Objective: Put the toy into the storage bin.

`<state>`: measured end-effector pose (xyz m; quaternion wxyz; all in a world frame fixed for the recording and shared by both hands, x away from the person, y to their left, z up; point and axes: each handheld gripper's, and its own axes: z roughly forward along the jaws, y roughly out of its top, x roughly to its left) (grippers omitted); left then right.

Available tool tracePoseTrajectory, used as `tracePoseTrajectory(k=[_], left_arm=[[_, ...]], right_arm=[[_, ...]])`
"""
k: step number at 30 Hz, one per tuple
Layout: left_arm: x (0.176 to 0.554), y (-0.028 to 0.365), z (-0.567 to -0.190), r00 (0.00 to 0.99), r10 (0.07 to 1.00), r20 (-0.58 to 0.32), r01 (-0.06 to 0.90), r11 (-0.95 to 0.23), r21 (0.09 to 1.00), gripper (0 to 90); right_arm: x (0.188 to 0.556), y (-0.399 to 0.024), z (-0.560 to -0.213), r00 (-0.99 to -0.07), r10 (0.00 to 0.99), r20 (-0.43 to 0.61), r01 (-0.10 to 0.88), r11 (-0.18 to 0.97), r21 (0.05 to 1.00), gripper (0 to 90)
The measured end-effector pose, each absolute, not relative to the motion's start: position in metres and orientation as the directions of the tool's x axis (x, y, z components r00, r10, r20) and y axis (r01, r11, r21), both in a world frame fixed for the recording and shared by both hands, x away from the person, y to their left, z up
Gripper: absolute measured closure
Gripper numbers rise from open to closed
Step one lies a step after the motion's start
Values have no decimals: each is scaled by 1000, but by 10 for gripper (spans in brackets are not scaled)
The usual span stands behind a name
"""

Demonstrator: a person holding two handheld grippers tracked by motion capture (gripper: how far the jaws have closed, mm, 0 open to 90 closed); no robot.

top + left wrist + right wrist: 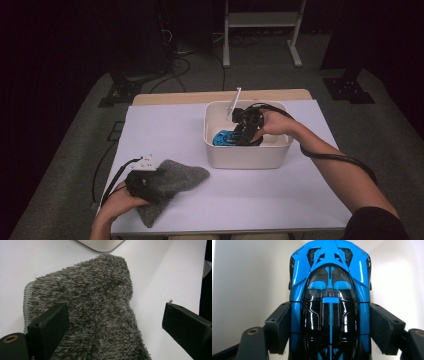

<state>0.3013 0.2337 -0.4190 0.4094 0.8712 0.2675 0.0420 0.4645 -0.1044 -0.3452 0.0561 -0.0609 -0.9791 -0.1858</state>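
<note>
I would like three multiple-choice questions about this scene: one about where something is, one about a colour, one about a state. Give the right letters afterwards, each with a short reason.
1. Where is the toy car?
A. On the grey cloth
B. Inside the white bin
C. On the floor

2. What colours is the toy car?
A. Blue and black
B. Red and white
C. Yellow and green

3. How do the jaws of the left gripper stand?
A. Shut on the toy car
B. Shut on the bin's rim
C. Open, over the grey cloth

Answers:
1. B: the high view shows the car down in the white bin, with the right gripper at both its sides.
2. A: the right gripper view shows a blue body with a glossy black roof.
3. C: the left gripper view shows the jaws wide apart above the grey cloth.
</note>
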Motion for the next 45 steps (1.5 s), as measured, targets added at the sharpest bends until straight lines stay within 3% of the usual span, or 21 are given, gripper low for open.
tracePoseTrajectory(k=[45], left_arm=[[300, 234, -418, 855, 496, -150, 431, -520, 738, 66]], right_arm=[[467, -103, -354, -977, 133, 169, 182, 932, 315, 253]])
